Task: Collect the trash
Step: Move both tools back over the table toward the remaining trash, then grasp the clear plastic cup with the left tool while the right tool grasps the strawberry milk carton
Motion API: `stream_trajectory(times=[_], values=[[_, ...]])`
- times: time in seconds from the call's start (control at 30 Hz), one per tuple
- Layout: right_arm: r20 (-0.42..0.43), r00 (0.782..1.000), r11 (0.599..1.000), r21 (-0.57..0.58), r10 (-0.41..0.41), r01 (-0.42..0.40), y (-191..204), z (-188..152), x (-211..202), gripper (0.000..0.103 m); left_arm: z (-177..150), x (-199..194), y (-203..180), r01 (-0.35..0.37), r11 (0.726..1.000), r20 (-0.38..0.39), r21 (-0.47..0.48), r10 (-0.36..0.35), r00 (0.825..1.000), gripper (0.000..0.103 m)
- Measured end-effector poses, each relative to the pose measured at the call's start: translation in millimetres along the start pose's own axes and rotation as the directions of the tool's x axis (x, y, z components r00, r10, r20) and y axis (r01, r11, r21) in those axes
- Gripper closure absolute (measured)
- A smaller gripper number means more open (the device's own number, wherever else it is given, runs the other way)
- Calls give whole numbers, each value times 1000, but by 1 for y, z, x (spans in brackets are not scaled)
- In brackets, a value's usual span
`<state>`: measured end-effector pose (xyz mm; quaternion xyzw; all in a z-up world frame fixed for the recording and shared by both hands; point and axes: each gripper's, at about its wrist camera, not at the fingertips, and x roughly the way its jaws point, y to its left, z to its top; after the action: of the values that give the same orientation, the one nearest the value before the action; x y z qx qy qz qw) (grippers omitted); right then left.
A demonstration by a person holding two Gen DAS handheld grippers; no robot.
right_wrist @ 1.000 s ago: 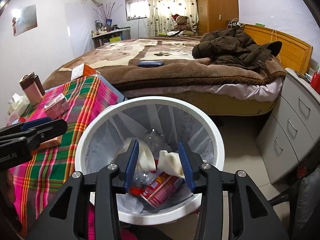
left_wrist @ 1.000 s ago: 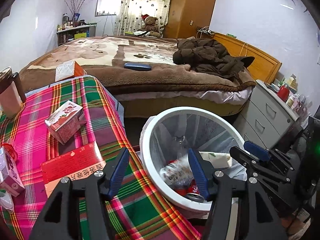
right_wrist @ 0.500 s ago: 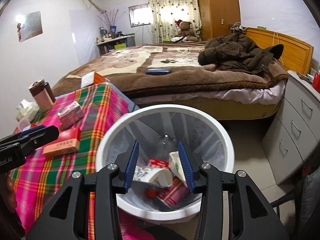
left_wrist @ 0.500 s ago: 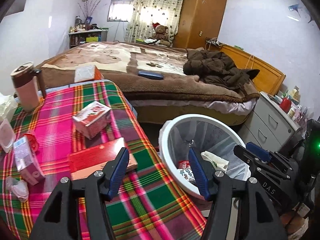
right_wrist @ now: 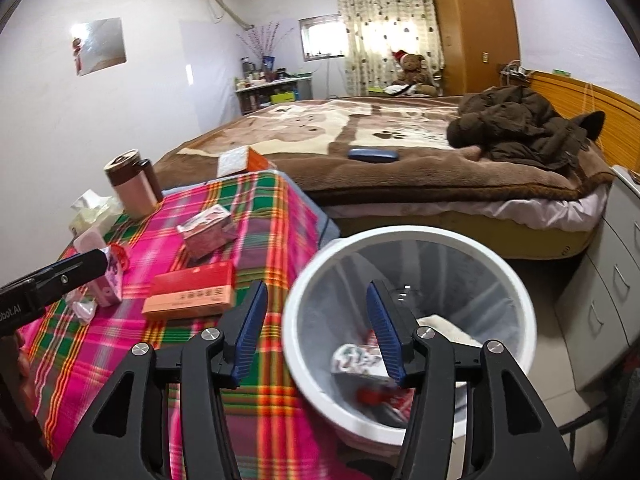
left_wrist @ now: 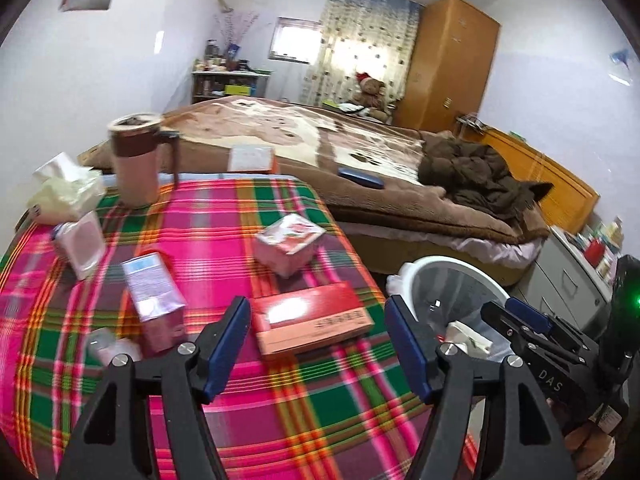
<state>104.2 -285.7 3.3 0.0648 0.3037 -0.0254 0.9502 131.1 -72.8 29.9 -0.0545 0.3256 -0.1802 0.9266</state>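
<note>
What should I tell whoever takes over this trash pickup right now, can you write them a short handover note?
Left gripper: open, empty, over the plaid table, aimed at the flat red box.
Right gripper: open, empty, above the near rim of the white bin.
Done: some wrappers and paper already lie in the bin, which stands on the floor beside the table.
Left on the table: the flat red box, pink carton, purple carton, small wrapper at the near left.
Tumbler and tissues may not be trash; check.

The bin stands right of the table (boxes on it), bed behind.
</note>
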Motion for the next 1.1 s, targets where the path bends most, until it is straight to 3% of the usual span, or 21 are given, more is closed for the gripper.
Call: stream_trajectory(times=[0.63,1.1], values=[[-52,992,993,-39,113,-115,58,7,31,46,-18,-28,100,-173,975,-2,-142,175,985,31],[-92,989,990,-76,116,-123,98,30,75,46,-37,-7,139,-223,963,-83,-153,213,974,27]])
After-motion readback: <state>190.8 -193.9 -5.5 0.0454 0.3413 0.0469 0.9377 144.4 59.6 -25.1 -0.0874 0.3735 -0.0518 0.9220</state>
